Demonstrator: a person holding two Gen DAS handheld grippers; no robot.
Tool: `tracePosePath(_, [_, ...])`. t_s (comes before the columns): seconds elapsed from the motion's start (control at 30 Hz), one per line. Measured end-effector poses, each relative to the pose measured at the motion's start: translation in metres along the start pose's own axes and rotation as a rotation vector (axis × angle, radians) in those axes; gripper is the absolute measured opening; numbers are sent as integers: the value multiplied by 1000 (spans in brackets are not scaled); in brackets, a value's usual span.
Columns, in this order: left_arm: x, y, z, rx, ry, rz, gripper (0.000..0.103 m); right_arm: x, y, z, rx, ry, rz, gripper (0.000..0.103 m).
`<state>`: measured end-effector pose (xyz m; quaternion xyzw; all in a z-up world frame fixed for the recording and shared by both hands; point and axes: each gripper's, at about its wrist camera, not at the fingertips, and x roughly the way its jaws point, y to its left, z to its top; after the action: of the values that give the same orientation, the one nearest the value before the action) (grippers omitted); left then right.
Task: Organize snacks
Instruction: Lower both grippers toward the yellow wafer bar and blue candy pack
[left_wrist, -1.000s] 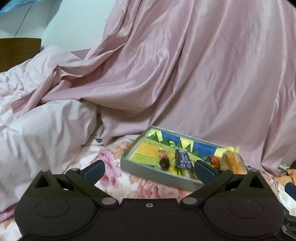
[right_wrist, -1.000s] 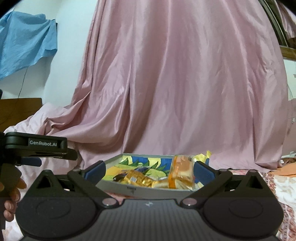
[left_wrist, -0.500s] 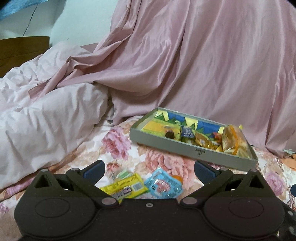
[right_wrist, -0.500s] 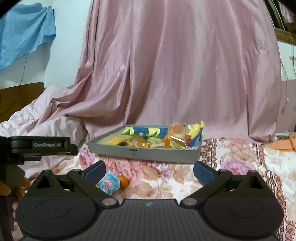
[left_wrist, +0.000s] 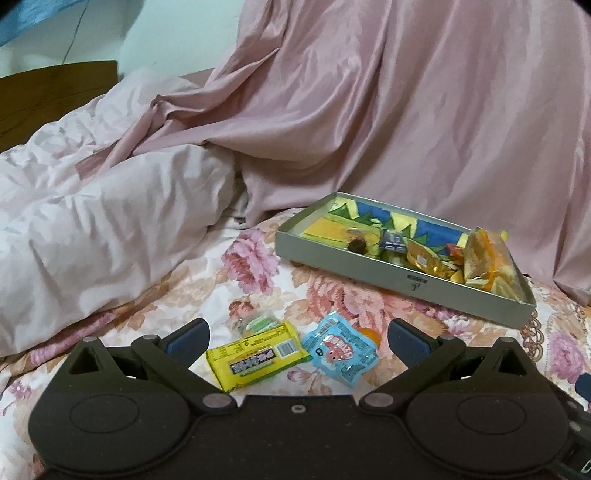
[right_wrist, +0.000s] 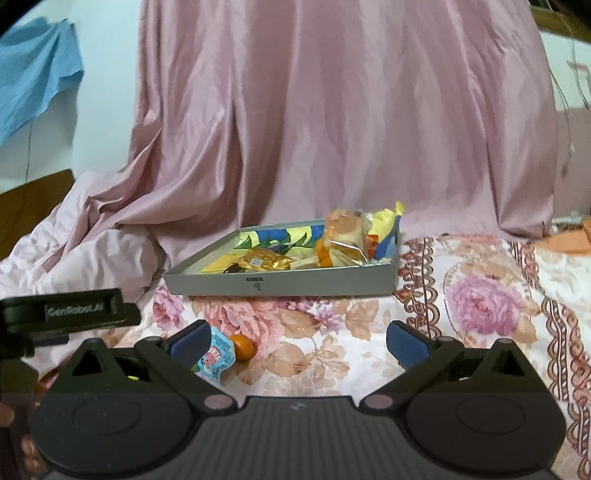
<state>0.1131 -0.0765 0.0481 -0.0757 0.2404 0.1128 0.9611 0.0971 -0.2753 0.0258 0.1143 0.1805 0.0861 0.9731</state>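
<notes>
A grey tray (left_wrist: 373, 264) (right_wrist: 314, 284) with a colourful lining rests on the floral bedspread and holds several wrapped snacks, among them a tall orange packet (left_wrist: 482, 258) (right_wrist: 345, 236) and a gold packet (left_wrist: 424, 256) (right_wrist: 260, 262). In front of it lie a yellow packet (left_wrist: 255, 354), a light-blue packet (left_wrist: 340, 347) (right_wrist: 216, 356), a green packet (left_wrist: 260, 323) and a small orange fruit (left_wrist: 369, 334) (right_wrist: 243, 347). My left gripper (left_wrist: 297, 338) is open just above the yellow and blue packets. My right gripper (right_wrist: 297, 339) is open over bare bedspread, the blue packet by its left finger.
A pale pink duvet (left_wrist: 92, 221) is bunched at the left. A pink satin sheet (left_wrist: 406, 110) (right_wrist: 351, 110) hangs behind the tray. The other gripper's body (right_wrist: 70, 314) shows at left in the right wrist view. Patterned bedspread (right_wrist: 480, 295) extends to the right.
Both grippers have pulled back from the tray and tilted down. The loose packets and the orange fruit on the bedspread came into view and now sit between the left fingers.
</notes>
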Motion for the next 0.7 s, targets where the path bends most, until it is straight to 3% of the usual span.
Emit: tracePosePath(0.7, [-1, 7, -8, 1, 15, 54, 102, 8, 2, -14, -11, 80, 56, 103])
